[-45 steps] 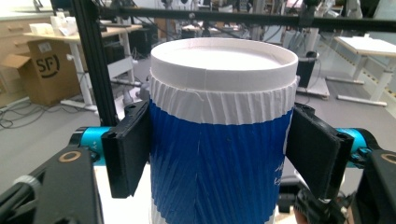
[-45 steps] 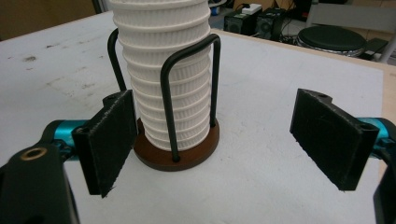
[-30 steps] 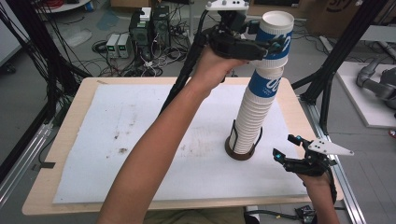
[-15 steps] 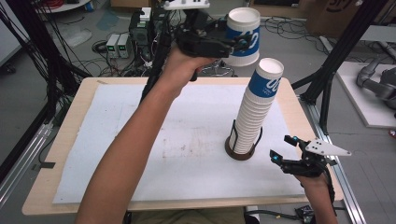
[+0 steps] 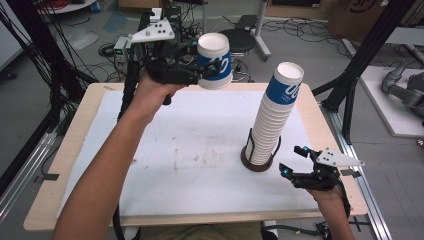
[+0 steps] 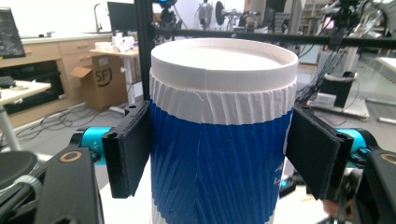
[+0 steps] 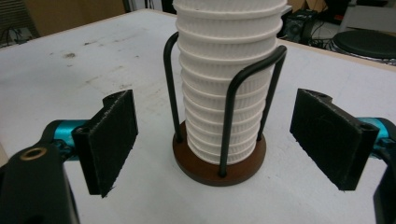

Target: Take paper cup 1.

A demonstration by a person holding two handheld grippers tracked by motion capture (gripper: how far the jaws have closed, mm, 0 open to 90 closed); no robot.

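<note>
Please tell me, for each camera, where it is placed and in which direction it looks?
High view: above the person's side, looking forward and down on the table; both forearms and claws show.
Left gripper view: rides the left claw, looking along its jaws at the held cup.
Right gripper view: rides the right claw, facing the cup stack in its holder.
Shared: high and right gripper views both show the stack.

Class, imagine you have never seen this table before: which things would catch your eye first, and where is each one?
First, the blue-and-white ribbed paper cup, clamped by the left gripper high above the table's far left. Next, the tall leaning stack of matching paper cups in a black wire holder on a round brown base, right of centre on the white table sheet. The right gripper waits open beside that base.
</note>
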